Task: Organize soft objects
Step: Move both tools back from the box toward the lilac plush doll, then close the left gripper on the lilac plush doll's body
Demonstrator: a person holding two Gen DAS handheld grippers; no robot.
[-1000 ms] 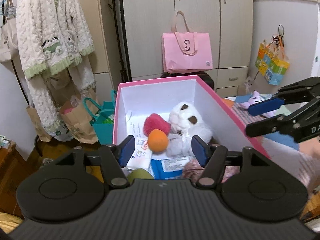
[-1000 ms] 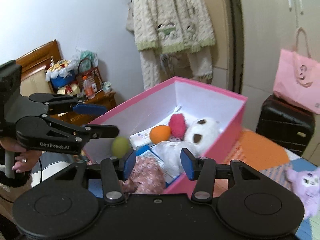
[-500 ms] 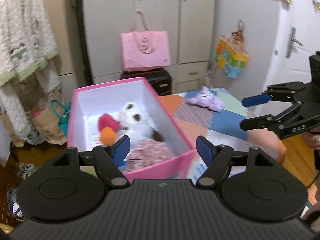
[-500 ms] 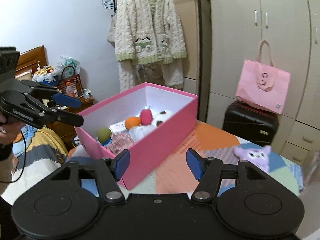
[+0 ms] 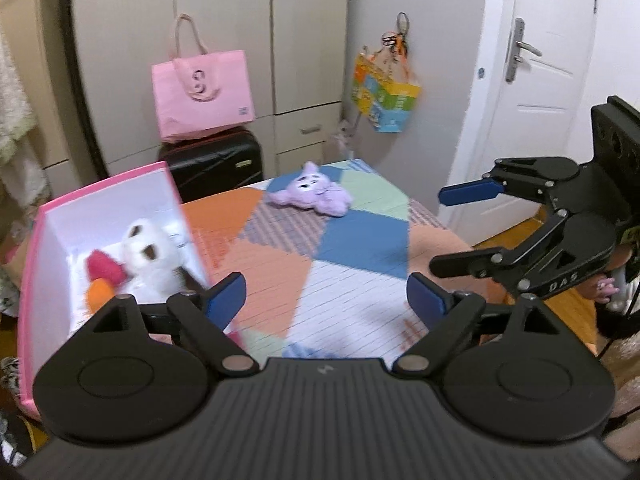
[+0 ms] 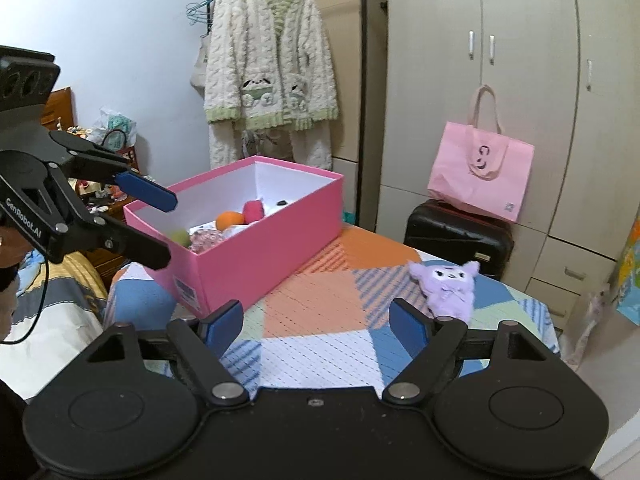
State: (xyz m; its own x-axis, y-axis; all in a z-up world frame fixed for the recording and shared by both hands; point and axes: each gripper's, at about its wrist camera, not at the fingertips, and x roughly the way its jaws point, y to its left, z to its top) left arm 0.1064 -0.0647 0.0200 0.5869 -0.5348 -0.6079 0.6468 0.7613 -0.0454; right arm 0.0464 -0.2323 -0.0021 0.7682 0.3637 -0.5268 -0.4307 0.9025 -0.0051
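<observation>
The bed (image 6: 320, 280), under a patchwork cover, carries a pink box (image 6: 256, 256) at its far left and a purple plush toy (image 6: 444, 284) at its far right, well apart from the box. In the right wrist view the toy lies beyond the right gripper (image 6: 316, 324), just past its right finger; in the left wrist view it lies far ahead of the left gripper (image 5: 326, 300). The box holds a white plush (image 5: 148, 256), an orange ball (image 6: 229, 220) and a pink ball (image 6: 253, 210); other contents are blurred or cut off by its wall. Both grippers' fingers have just been opening and stand wide apart, with nothing between them.
</observation>
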